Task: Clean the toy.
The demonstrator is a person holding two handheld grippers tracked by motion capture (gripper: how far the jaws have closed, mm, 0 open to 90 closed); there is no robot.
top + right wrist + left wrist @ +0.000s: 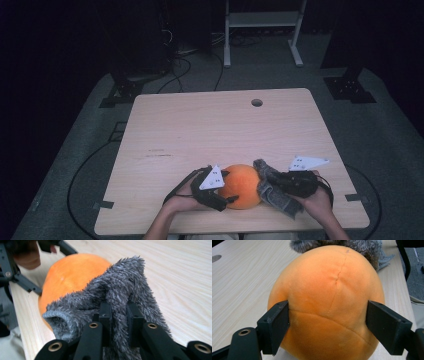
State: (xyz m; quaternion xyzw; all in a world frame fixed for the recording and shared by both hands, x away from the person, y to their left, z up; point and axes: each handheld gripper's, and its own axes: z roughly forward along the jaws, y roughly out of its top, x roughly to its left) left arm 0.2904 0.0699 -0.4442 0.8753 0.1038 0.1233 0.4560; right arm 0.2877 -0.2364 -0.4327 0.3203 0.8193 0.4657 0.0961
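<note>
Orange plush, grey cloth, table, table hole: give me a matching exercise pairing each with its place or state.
Things:
1. orange plush
2. grey cloth
3. table hole
4. table

States:
A. pinched in the right gripper
B. near the far edge
C. between the left gripper jaws
D. pale wood grain

Pairs: 1-C, 2-A, 3-B, 4-D

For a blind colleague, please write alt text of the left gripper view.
A round orange plush ball sits on a pale wooden table, with the left tongs' two black jaws pressed against its left and right sides. Grey fuzzy fabric shows just behind the top of the ball.
</note>
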